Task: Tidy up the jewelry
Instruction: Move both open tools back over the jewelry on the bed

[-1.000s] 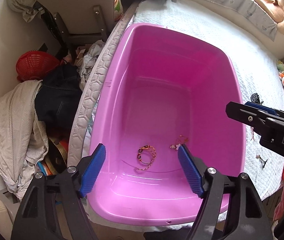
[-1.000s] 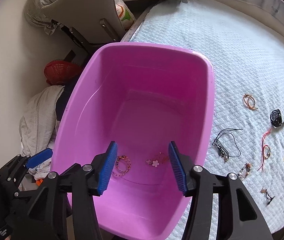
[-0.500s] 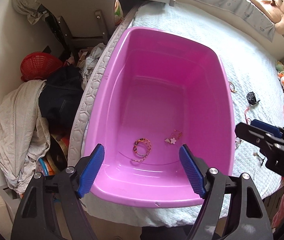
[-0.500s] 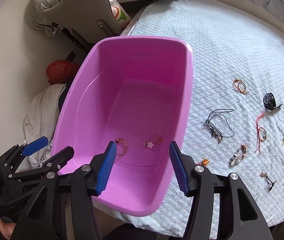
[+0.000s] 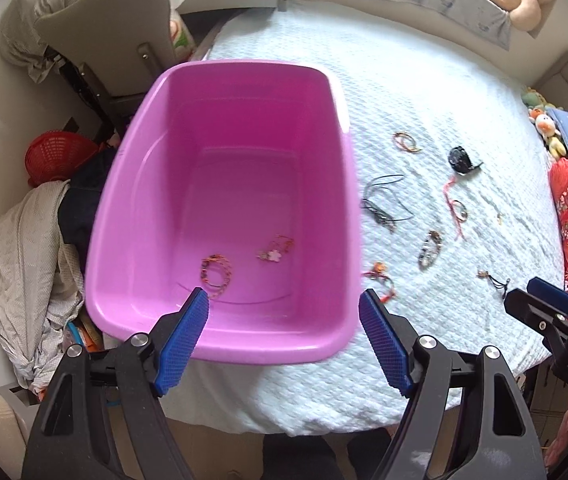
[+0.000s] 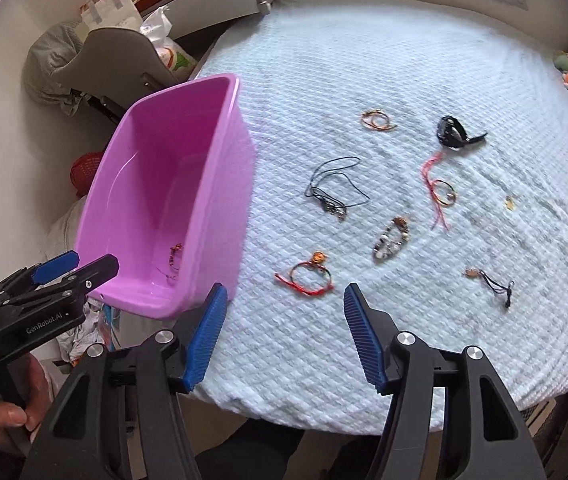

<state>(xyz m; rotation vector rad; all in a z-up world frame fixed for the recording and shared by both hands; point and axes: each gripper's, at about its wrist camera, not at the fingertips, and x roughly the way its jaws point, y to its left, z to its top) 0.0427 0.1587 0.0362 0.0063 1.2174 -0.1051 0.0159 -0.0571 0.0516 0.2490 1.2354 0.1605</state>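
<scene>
Both grippers empty, jaws apart and opening, nothing between the pads. Right gripper (image 6: pixel 284 322) hangs over the bed (image 6: pixel 364 60); red cord bracelet (image 6: pixel 305 277) sits just ahead of its fingertips, likely the next pick. Beaded bracelet (image 6: pixel 391 239) and black cord necklace (image 6: pixel 330 190) lie farther ahead, watch (image 6: pixel 453 131) well beyond. Left gripper (image 5: pixel 284 340) hovers over the near rim of the pink tub (image 5: pixel 324 200), two bracelets already on its floor.

Risks: thin cord lies flat on soft quilt, so pads may pinch fabric or slip off. Loose tail could snag. Tub sits at the bed edge; a bump could tip it off.
</scene>
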